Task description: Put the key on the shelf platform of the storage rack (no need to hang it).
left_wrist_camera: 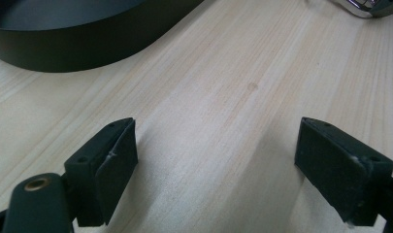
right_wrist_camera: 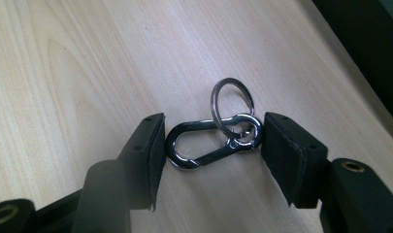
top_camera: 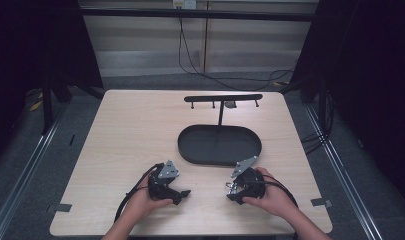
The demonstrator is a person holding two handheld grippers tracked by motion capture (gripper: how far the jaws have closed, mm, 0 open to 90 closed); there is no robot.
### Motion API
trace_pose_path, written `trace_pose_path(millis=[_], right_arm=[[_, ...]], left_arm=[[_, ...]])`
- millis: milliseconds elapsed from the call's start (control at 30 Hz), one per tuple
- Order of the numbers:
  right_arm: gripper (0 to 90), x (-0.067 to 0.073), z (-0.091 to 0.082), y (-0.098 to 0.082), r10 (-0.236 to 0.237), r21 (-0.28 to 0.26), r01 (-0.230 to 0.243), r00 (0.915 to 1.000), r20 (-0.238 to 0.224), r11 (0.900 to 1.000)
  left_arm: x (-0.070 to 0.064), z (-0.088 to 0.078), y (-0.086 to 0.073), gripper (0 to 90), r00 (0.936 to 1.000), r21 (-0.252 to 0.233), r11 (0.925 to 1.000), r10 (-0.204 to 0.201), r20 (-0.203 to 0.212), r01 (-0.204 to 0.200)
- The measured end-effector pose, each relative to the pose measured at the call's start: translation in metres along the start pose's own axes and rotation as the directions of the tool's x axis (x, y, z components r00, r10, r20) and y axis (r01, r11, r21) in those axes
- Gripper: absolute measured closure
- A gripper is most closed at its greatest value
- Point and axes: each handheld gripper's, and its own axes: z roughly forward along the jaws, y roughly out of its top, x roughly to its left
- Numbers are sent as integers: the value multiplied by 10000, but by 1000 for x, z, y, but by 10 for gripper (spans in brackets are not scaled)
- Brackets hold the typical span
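Carabiner with key ring [right_wrist_camera: 213, 141] flat on worktop [top_camera: 135, 130], between right tongs [right_wrist_camera: 211, 145]; pads at both ends, clamp not yet sure. Left tongs [left_wrist_camera: 216, 165] apart, idle. Lift and hanging on hook stand [top_camera: 222, 98] judged left.

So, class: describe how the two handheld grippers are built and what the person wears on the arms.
Each of the left gripper and right gripper has a black body topped by a grey three-cornered plate, with a black cable trailing back. The jaws are black blocks with dark flat pads. No sleeves reach the forearms.
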Motion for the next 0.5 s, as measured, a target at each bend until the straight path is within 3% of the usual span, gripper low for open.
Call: trace_pose_path(millis=[333,500], right_arm=[[445,2,1,14,127,1076,-131,9999,38,9941],[479,2,1,19,-67,1474,67,10000,-4,9890]], left_arm=[[0,0,0,151,10000,-16,10000,-33,-18,33],[0,0,0,150,10000,-13,10000,-21,-25,21]])
